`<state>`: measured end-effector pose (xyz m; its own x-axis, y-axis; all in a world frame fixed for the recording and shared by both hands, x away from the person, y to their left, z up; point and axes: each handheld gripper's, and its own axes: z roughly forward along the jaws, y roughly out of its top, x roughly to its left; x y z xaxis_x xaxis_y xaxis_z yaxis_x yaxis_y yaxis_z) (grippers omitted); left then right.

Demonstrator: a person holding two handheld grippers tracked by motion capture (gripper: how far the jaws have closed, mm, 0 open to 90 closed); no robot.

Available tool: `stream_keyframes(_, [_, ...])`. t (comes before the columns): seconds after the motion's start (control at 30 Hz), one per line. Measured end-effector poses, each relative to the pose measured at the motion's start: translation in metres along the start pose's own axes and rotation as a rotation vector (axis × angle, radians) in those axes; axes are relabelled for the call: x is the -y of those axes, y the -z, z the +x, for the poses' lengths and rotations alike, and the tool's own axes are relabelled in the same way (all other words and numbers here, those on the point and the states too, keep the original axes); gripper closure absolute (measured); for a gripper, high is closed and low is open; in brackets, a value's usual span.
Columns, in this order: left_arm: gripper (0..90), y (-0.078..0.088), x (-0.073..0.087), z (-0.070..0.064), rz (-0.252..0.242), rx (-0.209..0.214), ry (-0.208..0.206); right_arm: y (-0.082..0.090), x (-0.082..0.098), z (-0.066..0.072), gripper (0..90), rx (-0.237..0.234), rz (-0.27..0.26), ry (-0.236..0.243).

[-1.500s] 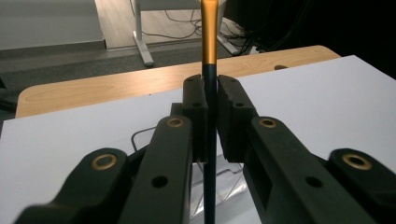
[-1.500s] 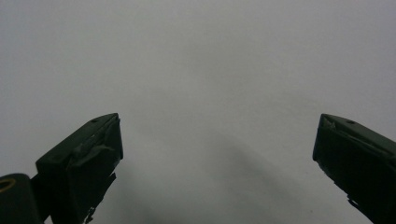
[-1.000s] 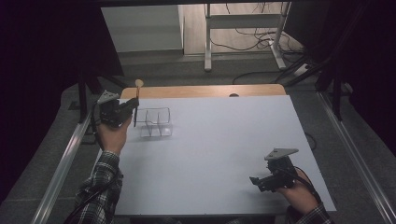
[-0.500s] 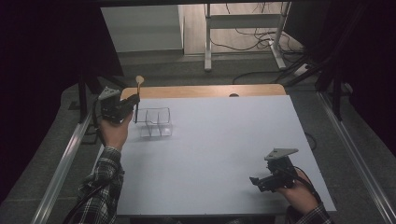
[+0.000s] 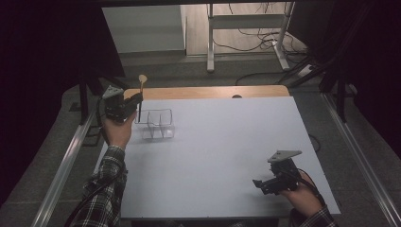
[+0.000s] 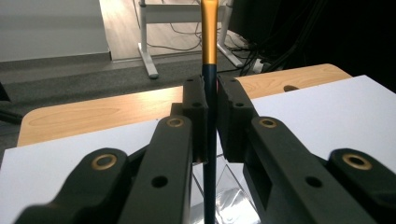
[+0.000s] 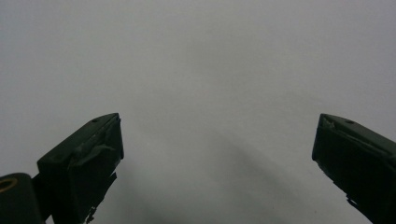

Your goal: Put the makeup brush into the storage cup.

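On the white surface (image 5: 227, 151) the clear divided organizer (image 5: 157, 125) sits under the left tongs (image 5: 138, 100), pinching an upright brush (image 6: 209, 116) that could catch a divider and tip it, while the right tongs (image 5: 259, 183) rest spread, empty.

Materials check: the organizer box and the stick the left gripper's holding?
Organizer box: looks like clear hard plastic, glossy; the table shows through its walls and dividers. Stick: thin, dark lower shaft, smooth orange-gold upper part, pale tip; possibly painted wood or plastic, can't tell.
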<state>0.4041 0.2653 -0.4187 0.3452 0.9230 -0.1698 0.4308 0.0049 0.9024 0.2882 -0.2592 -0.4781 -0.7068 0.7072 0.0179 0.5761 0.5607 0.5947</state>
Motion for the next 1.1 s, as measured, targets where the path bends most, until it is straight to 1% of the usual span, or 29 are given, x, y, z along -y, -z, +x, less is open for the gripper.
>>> stream_keyframes(0.33, [83.5,-0.009,-0.001,-0.001,-0.007,0.004,0.004,0.000,0.000,0.000,2.0,-0.002,0.000,0.000])
stream_keyframes(0.57, [83.5,-0.012,-0.003,0.001,-0.005,-0.014,-0.005,0.000,0.000,0.000,2.1,-0.004,0.000,0.003])
stream_keyframes(0.73, [83.5,-0.014,0.001,0.003,-0.004,-0.025,-0.007,-0.001,0.000,0.001,2.3,-0.006,0.004,0.000])
stream_keyframes(0.8, [83.5,-0.015,0.002,0.004,-0.005,-0.023,-0.002,-0.001,0.000,0.001,2.3,-0.007,0.005,0.002])
stream_keyframes(1.1, [83.5,-0.019,0.009,0.005,0.000,-0.036,-0.012,-0.001,0.000,0.001,2.3,-0.009,0.007,0.003])
